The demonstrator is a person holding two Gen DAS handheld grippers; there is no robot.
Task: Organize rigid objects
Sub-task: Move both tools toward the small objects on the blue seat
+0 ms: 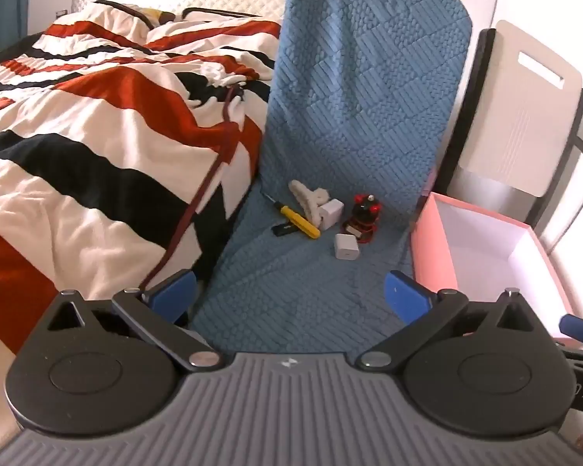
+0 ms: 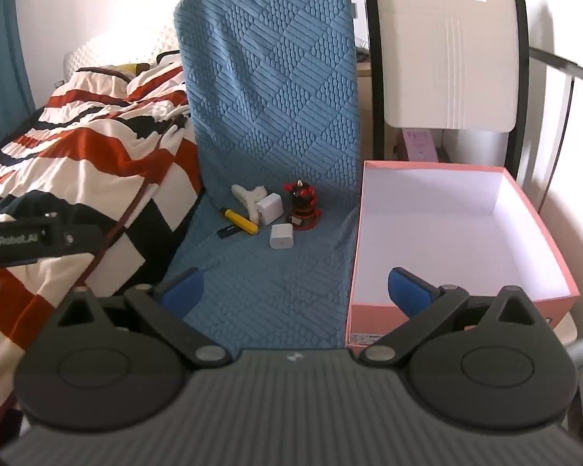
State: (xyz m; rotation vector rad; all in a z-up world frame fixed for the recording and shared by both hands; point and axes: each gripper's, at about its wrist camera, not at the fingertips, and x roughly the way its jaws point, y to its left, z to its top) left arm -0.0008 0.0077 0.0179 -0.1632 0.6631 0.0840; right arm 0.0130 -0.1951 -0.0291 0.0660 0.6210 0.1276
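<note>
small objects clustered on blue cover; pink box empty, alongside.

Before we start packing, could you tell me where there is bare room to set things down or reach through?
The pink box is empty inside. The blue mat is bare between the grippers and the nearer white charger. It is crowded at the chair's back, around the yellow screwdriver and red figure.
</note>
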